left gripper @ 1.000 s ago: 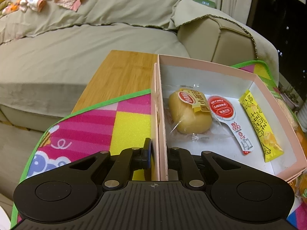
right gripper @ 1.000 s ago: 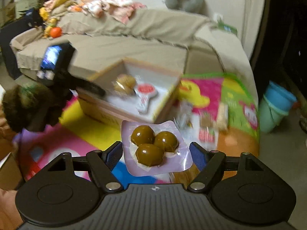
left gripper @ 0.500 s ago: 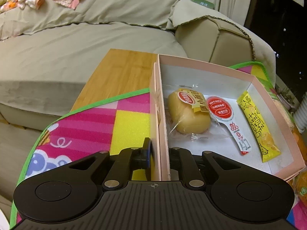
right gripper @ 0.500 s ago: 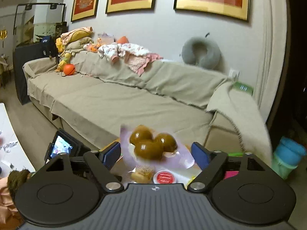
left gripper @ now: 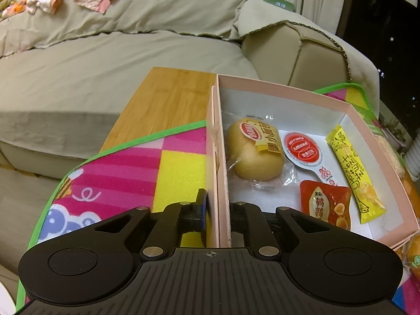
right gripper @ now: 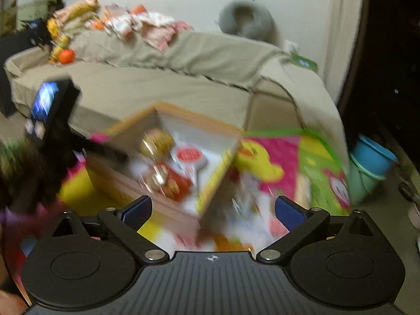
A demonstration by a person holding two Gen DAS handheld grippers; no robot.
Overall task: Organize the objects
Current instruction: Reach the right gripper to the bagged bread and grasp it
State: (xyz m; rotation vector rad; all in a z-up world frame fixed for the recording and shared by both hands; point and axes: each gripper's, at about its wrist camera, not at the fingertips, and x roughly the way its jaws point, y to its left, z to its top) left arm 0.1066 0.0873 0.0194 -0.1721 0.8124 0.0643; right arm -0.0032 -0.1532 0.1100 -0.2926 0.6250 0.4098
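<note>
Change: a red snack packet now lies in the pink box, at its near edge; it was not in the box a second ago. The right gripper, which was carrying a packet with three brown balls, has just been opening its fingers; they now stand wide with nothing between them. The right view is heavily blurred, so I cannot tell whether the new packet is the carried one seen from another side.

Left gripper: fingers narrow, clamped on the box's left wall, steadying it as before.

Judgement: one more snack is stowed; the right hand is free to fetch another.

Count inside the box, left view:
- wrapped yellow bun: 1
- round red-lidded sachet: 1
- long yellow stick packet: 1
- red snack packet: 1

Total 4. More snacks lie on the colourful mat right of the box, too blurred to count.
</note>
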